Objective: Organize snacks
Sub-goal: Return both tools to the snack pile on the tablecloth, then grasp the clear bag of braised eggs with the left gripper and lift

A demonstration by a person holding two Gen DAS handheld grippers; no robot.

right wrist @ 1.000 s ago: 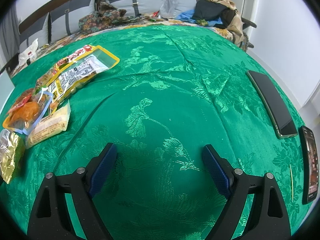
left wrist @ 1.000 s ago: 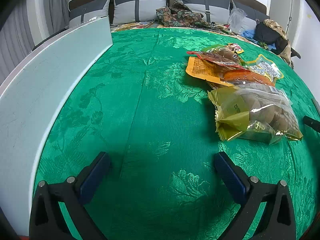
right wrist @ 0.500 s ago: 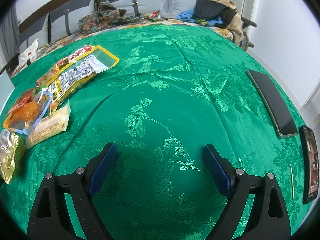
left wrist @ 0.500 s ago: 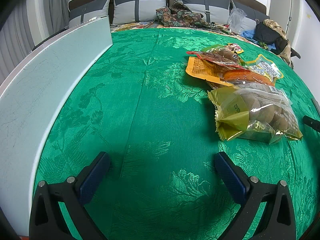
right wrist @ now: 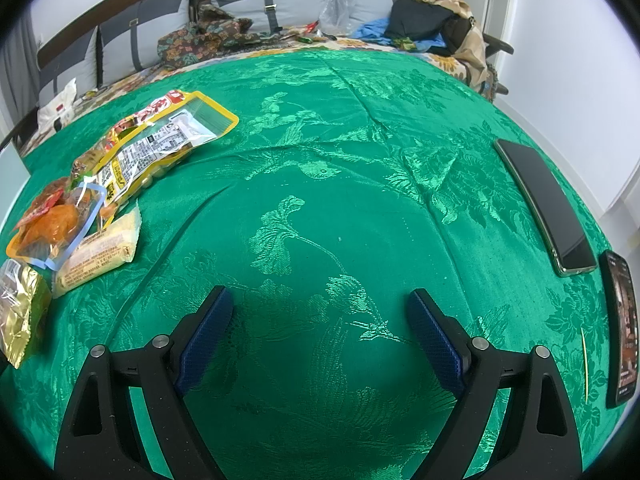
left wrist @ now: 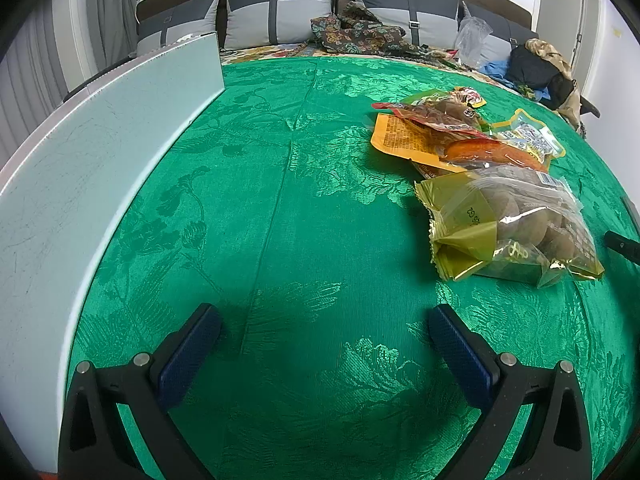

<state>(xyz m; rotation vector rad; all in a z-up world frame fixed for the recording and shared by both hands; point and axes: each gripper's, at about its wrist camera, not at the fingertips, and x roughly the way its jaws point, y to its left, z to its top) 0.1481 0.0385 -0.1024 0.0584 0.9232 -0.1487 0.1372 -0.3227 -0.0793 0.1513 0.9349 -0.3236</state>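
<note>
A pile of snack bags lies on the green tablecloth. In the left wrist view a gold bag of round brown snacks is nearest, with an orange packet and a yellow-edged bag behind it. My left gripper is open over bare cloth, left of the gold bag. The right wrist view shows the yellow-edged bag, an orange pouch, a pale yellow bar packet and the gold bag's corner at far left. My right gripper is open, well right of them.
A tall pale grey panel stands along the table's left side. Two phones lie near the right edge. A sofa with grey cushions, patterned cloth and clothes sits behind the table.
</note>
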